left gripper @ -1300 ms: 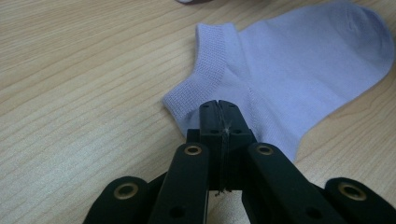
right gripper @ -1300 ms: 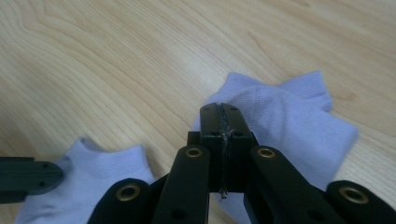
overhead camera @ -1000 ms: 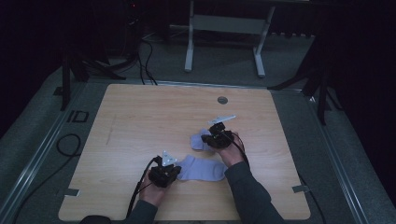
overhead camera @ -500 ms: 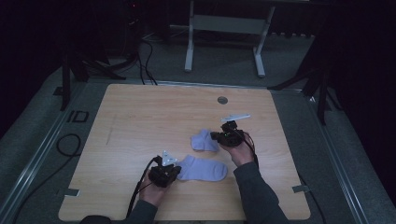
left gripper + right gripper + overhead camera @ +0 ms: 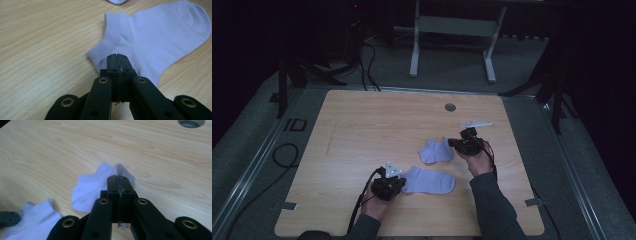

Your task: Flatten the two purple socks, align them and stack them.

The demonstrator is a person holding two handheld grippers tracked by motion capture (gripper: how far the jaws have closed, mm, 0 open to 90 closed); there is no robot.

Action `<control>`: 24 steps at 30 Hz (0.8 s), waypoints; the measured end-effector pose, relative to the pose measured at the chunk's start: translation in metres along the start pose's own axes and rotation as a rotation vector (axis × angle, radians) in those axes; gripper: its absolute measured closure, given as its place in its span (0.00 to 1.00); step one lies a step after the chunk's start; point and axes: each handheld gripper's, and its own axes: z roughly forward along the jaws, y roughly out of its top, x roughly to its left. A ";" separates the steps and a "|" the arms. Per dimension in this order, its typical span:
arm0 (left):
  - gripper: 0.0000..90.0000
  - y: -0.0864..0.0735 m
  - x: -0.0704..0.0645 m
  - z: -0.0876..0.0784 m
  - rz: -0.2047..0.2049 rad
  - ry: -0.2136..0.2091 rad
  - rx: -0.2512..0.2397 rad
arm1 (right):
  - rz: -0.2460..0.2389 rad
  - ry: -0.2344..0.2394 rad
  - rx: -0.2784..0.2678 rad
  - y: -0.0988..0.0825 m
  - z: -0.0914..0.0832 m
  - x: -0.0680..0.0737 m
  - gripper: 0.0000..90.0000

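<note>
Black left tool (image 5: 117, 58): we have its jaws pressed together on the heel edge of the near pale lilac ankle sock (image 5: 160, 37), just below the ribbed cuff; we judge the pinch is there to pin that end flat.
Black right tool (image 5: 119, 180): jaws closed on a raised fold of the far pale lilac sock (image 5: 87, 188), whose cloth peaks where we grip it, so we take it to be lifted a little at that point.
Near sock: it lies flat on the light wooden bench (image 5: 362, 130), toe pointing towards our right side, cuff beside the left tool (image 5: 388, 186).
Far sock: crumpled, just beyond the near sock (image 5: 429, 181) and apart from it in the high view, its right end at the right tool (image 5: 466, 144).
Why so held: we judge that each tool takes one sock (image 5: 434, 151) so the pair can be brought together; the flat one serves as the base.
Farther out: a round grey cable hole (image 5: 450, 107) sits near the bench's far edge, well apart from the work.
</note>
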 end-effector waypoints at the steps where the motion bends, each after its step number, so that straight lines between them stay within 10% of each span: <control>1: 0.99 0.000 0.000 0.000 -0.001 0.000 -0.001 | 0.004 -0.004 -0.002 0.000 -0.001 -0.002 0.99; 11: 0.99 0.000 0.000 0.000 0.001 0.000 0.001 | 0.051 -0.074 -0.016 -0.002 -0.008 -0.022 0.99; 18: 0.99 0.000 0.000 0.000 0.002 0.000 0.000 | -0.031 -0.236 0.064 -0.010 0.001 -0.028 0.99; 24: 0.99 0.000 0.000 0.000 0.003 0.001 0.000 | -0.048 -0.257 0.107 -0.023 0.003 -0.028 0.99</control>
